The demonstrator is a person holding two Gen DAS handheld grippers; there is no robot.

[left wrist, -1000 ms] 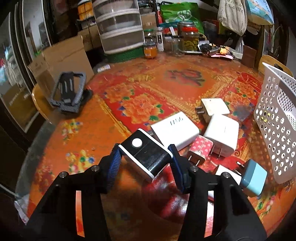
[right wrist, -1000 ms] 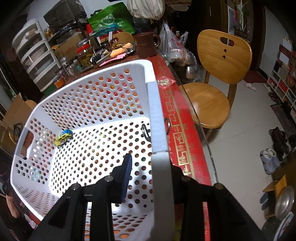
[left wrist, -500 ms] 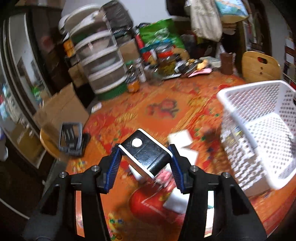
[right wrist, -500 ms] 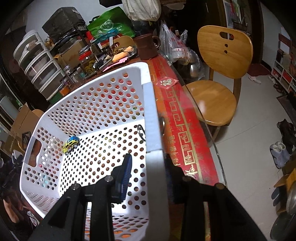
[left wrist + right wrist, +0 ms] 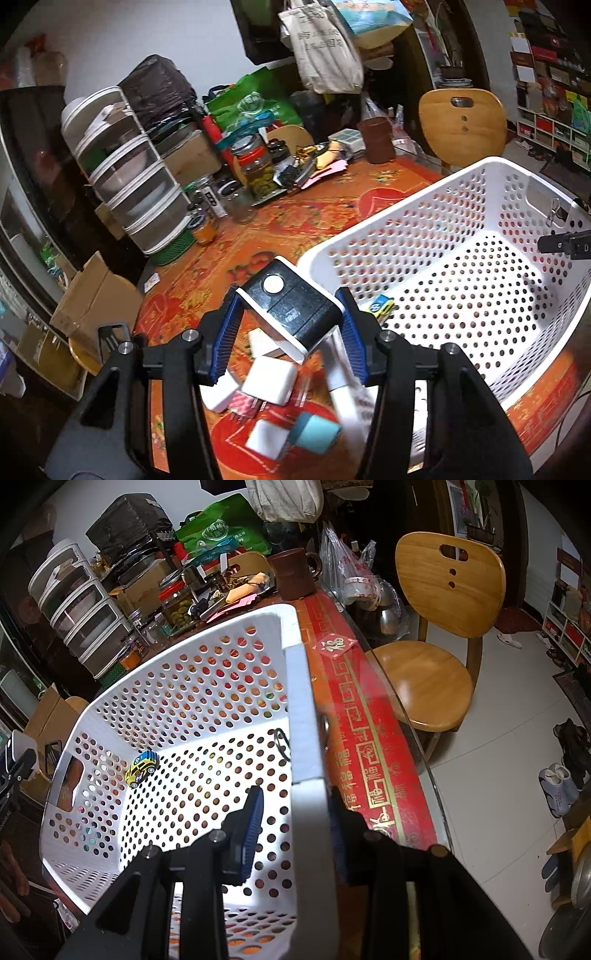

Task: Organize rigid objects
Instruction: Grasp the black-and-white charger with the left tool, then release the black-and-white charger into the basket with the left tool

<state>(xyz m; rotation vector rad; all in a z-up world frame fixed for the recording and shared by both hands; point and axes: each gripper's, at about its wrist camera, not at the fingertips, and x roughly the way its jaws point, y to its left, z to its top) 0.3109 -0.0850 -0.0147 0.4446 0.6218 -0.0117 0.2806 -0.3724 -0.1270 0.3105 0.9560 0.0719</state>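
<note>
My left gripper is shut on a black charger with a white edge, held in the air beside the near left corner of the white perforated basket. Below it on the tablecloth lie several chargers: a white cube, a teal one and a pink dotted one. A small yellow and blue toy car lies on the basket floor. My right gripper straddles the basket's right rim, one finger inside and one outside, shut on it.
The table's far side is crowded with jars, a brown mug and stacked plastic drawers. A wooden chair stands past the table's glass edge. A cardboard box sits at the left.
My left gripper has risen and swung right with the charger, from above the pile of chargers to the basket's corner. The right gripper has kept its hold on the rim.
</note>
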